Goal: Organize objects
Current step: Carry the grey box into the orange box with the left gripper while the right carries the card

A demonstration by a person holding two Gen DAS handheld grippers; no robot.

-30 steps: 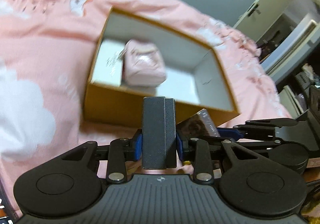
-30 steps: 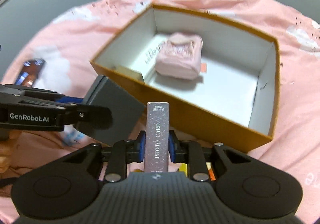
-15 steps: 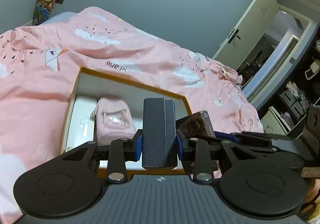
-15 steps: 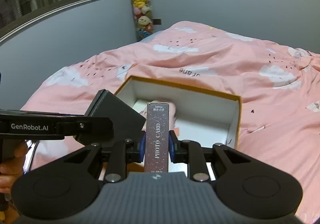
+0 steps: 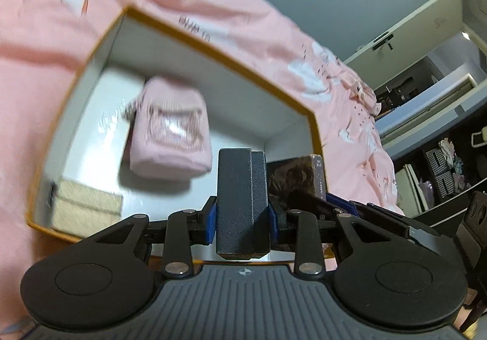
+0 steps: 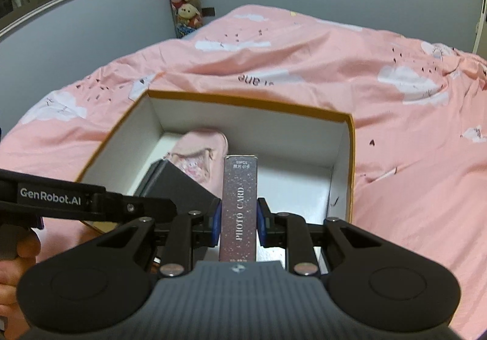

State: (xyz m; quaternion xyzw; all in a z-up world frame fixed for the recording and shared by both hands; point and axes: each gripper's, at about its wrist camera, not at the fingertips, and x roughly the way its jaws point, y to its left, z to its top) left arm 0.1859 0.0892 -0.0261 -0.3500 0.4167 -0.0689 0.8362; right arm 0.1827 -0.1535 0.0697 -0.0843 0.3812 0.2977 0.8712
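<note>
right wrist: right gripper point(image 6: 239, 218) clamps photo card box point(image 6: 239, 206).

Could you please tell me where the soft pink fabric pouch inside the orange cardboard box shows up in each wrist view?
Left wrist: soft pink fabric pouch, centre-left, on the box floor.
Right wrist: pouch, centre, partly behind the dark grey textured box.
Shared landmark: orange cardboard box.
</note>
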